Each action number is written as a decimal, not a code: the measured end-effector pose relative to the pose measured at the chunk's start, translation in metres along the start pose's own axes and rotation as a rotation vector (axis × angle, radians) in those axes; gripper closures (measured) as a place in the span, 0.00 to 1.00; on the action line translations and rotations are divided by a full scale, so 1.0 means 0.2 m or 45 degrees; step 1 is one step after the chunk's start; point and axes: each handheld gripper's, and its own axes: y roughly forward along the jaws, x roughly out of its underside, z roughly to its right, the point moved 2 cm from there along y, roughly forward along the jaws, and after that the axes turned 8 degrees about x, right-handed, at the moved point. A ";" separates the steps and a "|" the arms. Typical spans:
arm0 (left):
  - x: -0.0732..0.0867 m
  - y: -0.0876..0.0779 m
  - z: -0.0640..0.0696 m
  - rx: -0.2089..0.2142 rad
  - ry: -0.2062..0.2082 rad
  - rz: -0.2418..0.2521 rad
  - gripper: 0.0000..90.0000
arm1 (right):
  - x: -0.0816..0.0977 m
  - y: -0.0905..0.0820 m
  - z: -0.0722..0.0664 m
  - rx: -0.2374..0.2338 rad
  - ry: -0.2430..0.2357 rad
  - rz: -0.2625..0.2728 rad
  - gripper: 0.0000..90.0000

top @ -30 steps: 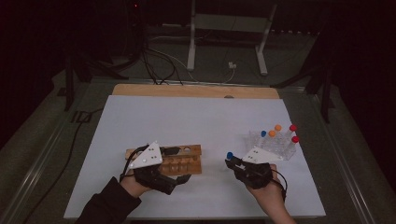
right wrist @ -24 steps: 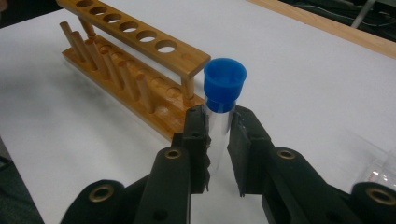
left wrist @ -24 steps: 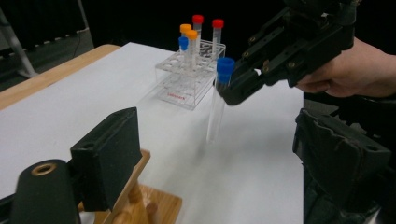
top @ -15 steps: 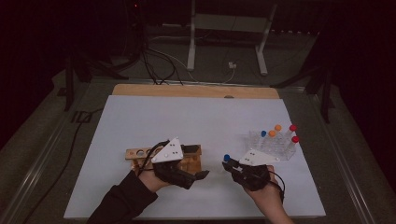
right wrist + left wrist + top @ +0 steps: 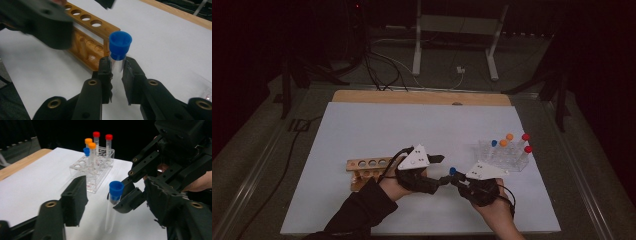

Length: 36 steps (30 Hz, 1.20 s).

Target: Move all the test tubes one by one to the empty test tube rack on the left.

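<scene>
— Firstly, the tube: where is it, and what has it?
— Blue-capped test tube (image 5: 119, 51), upright above the white table cover (image 5: 377, 130), near the front edge between the two hands. The right gripper (image 5: 117, 65) is clamped on the clear wall just under the cap.
— And the left gripper?
— The left gripper (image 5: 113, 202) sits just beside it, jaws partly apart and just been closing. The tube stands between them; neither pad is seen pressing on it, so no grip there.
— Surroundings?
— A wooden tube rack (image 5: 368, 170) lies to the person's left, partly behind the left hand (image 5: 394, 182), its upper holes unfilled. A clear plastic rack (image 5: 486, 150) stands to the right, farther back, well apart from the held tube, carrying tubes with orange, red and blue caps. A bare wooden strip (image 5: 422, 97) borders the cover's far side
</scene>
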 end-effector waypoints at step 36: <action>-0.03 0.09 -0.01 -0.037 0.035 -0.054 0.87 | 0.00 -0.01 0.02 0.013 0.037 0.036 0.68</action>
